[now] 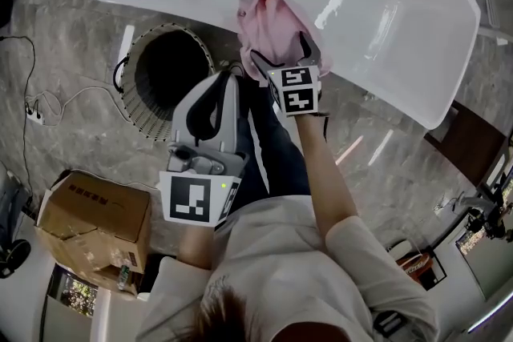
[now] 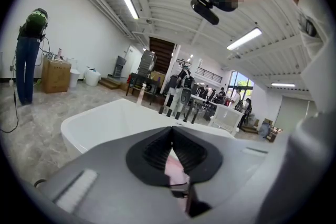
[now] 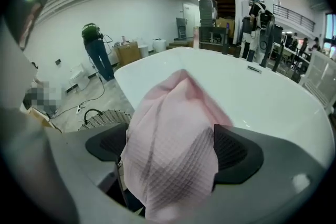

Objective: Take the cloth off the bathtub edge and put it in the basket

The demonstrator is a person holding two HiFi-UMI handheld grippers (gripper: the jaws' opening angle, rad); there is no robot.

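Note:
A pink waffle-weave cloth [image 1: 268, 24] is bunched on the near edge of the white bathtub [image 1: 385, 4]. My right gripper [image 1: 280, 50] points down at it, jaws wide open, one on each side of the cloth. In the right gripper view the cloth [image 3: 173, 149] fills the gap between the two black pads and hangs over the left one. The round dark basket [image 1: 164, 76] stands on the floor left of the cloth, against the tub. My left gripper [image 1: 224, 80] hovers beside the basket, shut and empty; a strip of pink cloth [image 2: 176, 168] shows behind its pads.
A cardboard box [image 1: 92, 220] sits on the floor at lower left. A power strip with cables [image 1: 34, 114] lies left of the basket. Dark furniture [image 1: 473, 144] stands past the tub's right end. A person [image 3: 97, 55] stands far across the room.

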